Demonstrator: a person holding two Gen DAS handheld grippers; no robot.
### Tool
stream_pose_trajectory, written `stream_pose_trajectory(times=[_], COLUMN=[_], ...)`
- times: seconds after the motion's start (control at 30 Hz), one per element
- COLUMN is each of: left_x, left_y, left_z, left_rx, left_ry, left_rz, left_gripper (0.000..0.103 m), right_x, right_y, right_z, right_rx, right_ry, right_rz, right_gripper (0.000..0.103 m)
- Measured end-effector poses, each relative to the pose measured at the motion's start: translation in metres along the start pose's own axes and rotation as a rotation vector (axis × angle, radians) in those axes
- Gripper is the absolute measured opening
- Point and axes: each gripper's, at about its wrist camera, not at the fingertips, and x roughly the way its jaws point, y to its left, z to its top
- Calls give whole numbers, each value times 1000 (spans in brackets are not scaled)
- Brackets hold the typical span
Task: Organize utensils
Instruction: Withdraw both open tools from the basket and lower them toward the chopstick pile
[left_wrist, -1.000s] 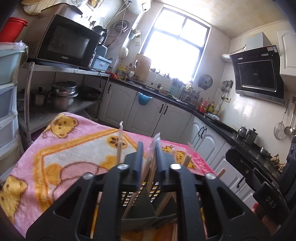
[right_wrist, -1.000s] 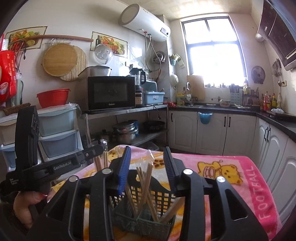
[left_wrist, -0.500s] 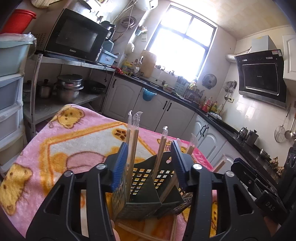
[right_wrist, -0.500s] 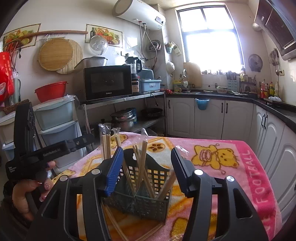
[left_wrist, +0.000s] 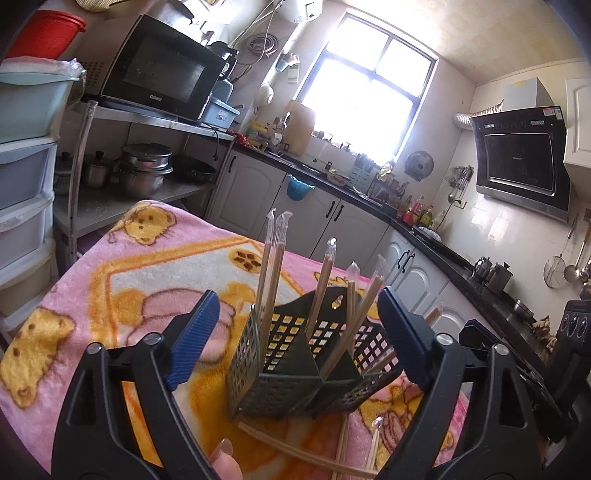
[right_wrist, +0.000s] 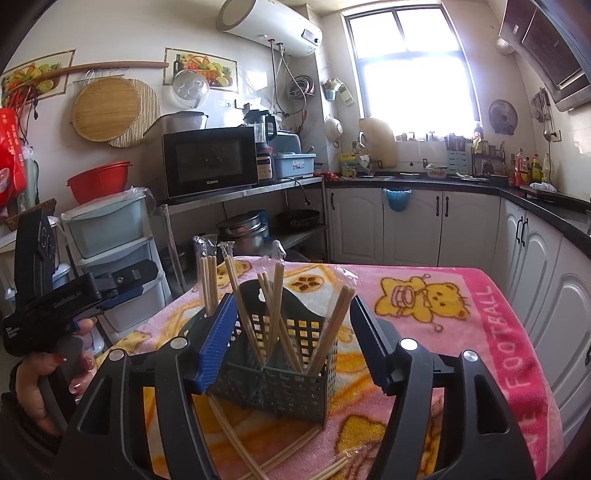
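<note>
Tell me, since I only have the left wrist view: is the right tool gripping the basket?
Observer: No. The right tool straddles the basket, its jaws are opening, and its right-hand pad stands clear of the mesh.
Operator: Any writing on the blanket?
Observer: Yes, FOOTBALL runs along its pink edge.

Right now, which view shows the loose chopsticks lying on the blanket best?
The right wrist view: several loose chopsticks lie in front of the basket, seen between its fingers. The left wrist view shows fewer, partly hidden by its fingers.
</note>
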Motion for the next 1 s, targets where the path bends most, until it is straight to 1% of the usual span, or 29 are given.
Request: stream_pose_trajectory(times=[0.07, 0.37, 0.53, 1.0], left_x=[-1, -2, -1, 3], left_y=[1, 5, 9, 17], left_z=[-4, -17, -23, -45], left_rx=[-3, -13, -23, -39], left_ry=[10, 44, 68, 149], left_rz=[3, 22, 32, 52], left_gripper=[84, 88, 89, 92], right_x=[-1, -7, -9, -9], right_y=[0, 3, 4, 2], right_z=[-1, -9, -17, -36], right_rx=[-3, -13, -24, -22], right_ry=[3, 23, 43, 104], right_rz=[-1, 0, -3, -11], right_gripper=[63, 67, 70, 70])
